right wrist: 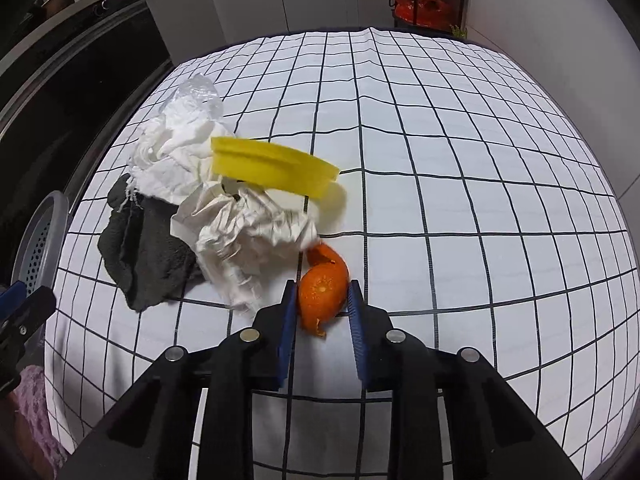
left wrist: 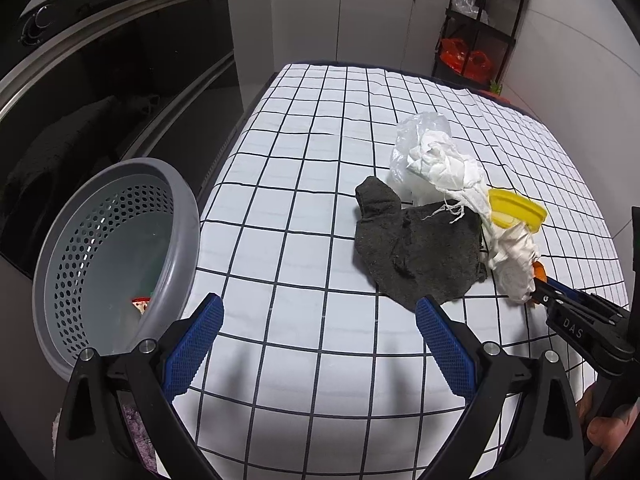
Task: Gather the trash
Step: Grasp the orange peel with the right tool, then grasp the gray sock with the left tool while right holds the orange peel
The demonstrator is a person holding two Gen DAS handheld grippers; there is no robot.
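An orange peel lies on the checked tablecloth between the blue pads of my right gripper, which is closed around it with both pads touching. Beside it sit crumpled white paper, a yellow plastic lid, a white tissue wad, a clear plastic bag and a dark grey cloth. In the left wrist view the same pile shows: cloth, paper, lid. My left gripper is open and empty, beside a grey perforated basket.
The basket hangs at the table's left edge with a small red-and-white scrap inside. A dark oven front stands left. A black shelf with red bags stands at the back right. A pink cloth lies lower left.
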